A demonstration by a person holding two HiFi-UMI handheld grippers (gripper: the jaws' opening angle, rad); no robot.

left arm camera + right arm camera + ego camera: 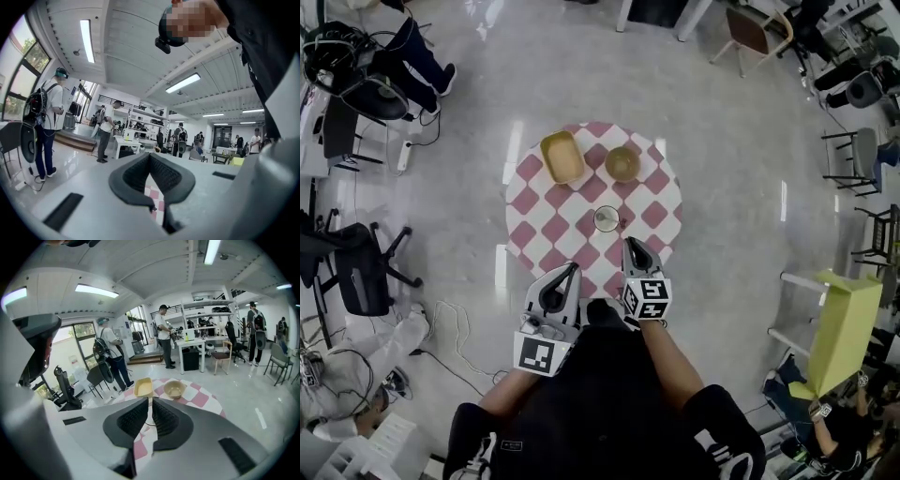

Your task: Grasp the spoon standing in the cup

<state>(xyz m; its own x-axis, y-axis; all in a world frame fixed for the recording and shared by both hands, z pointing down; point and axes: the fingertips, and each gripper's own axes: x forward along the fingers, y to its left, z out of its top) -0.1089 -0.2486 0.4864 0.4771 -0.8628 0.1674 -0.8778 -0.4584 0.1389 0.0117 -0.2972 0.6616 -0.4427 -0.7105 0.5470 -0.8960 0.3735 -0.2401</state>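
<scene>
A small white cup (607,218) stands near the middle of the round pink-and-white checked table (546,228). The spoon (619,223) shows only as a thin dark bit at the cup's right rim. My right gripper (628,244) points at the cup from the near side, a short way off, with its jaws a narrow slit apart and nothing between them. In the right gripper view, the right gripper (150,401) lines up with the cup (148,418), which shows white through the slit. My left gripper (572,270) hangs at the table's near edge, shut and holding nothing; the left gripper (150,155) tilts upward toward the room.
A yellow rectangular dish (562,157) and a round tan bowl (622,163) sit at the far side of the table. Office chairs (356,267), cables and a yellow-green stool (844,328) stand on the floor around it. People (164,336) stand further back.
</scene>
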